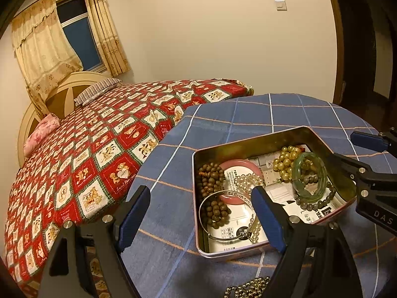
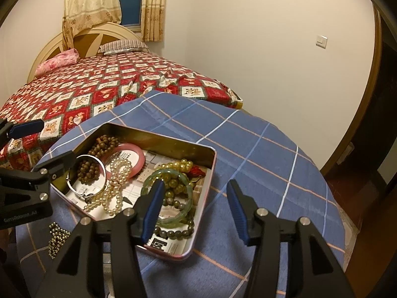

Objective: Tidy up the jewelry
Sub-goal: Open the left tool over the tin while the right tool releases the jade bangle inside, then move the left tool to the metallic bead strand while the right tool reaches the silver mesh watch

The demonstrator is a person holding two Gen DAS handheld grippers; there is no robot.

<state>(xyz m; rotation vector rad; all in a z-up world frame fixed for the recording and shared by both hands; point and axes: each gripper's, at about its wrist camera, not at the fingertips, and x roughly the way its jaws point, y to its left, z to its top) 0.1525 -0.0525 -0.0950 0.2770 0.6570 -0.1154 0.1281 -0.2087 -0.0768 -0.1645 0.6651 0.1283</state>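
Observation:
An open metal tin (image 1: 248, 139) (image 2: 211, 171) sits on a blue checked tablecloth. It holds a pink bangle (image 1: 238, 165) (image 2: 139, 157), a green jade bangle (image 1: 310, 176) (image 2: 171, 173), a silver bangle (image 1: 215, 196) (image 2: 86, 159), brown wooden beads (image 1: 211, 176) (image 2: 104, 144), a pearl strand (image 1: 248, 181) (image 2: 116, 186), golden beads (image 1: 285, 161) (image 2: 178, 166) and grey-green beads (image 1: 320, 202) (image 2: 173, 233). A gold bead chain (image 1: 248, 288) (image 2: 55, 238) lies on the cloth outside the tin. My left gripper (image 1: 201, 218) is open at the tin's near-left edge. My right gripper (image 2: 196, 211) is open over the tin's right side.
The round table with the blue cloth (image 1: 223, 114) (image 2: 273, 149) stands beside a bed with a red patterned quilt (image 1: 86, 149) (image 2: 99, 84). A dark doorway (image 1: 359, 37) (image 2: 387, 99) is at the right. The cloth drops off at the table's far edge.

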